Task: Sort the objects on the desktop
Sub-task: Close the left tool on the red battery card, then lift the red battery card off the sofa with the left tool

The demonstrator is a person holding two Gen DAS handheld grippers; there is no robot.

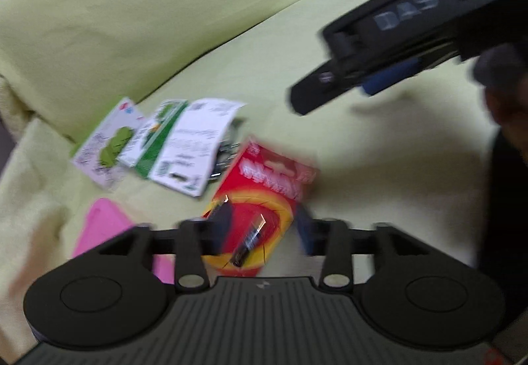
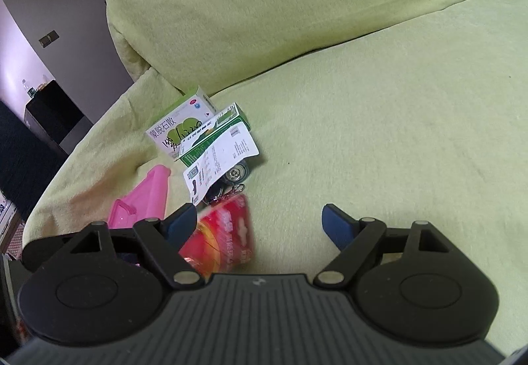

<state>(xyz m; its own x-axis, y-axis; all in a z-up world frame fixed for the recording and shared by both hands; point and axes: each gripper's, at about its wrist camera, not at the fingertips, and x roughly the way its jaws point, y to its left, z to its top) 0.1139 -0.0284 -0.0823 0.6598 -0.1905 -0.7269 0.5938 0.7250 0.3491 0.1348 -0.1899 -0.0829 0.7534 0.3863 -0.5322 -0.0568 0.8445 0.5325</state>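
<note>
My left gripper point(image 1: 262, 231) is shut on a red battery blister pack point(image 1: 264, 186), with one finger on each long edge and the pack lifted over the yellow-green cloth. In the right wrist view the same pack point(image 2: 224, 233) shows blurred beside the left finger. My right gripper point(image 2: 259, 224) hangs open with nothing between its blue pads, and it is also seen from the side point(image 1: 336, 87). Two medicine boxes point(image 2: 184, 130) and a white receipt point(image 2: 217, 157) lie together further back. A pink tray point(image 2: 145, 200) lies to the left.
A small wheel-shaped item point(image 2: 236, 173) and a keychain point(image 2: 227, 193) sit under the receipt. The cloth covers a sofa seat point(image 2: 379, 134) and backrest point(image 2: 280, 2). A person in dark clothes point(image 1: 505, 167) is at the right. A dark cabinet point(image 2: 52, 114) stands beyond the sofa's left end.
</note>
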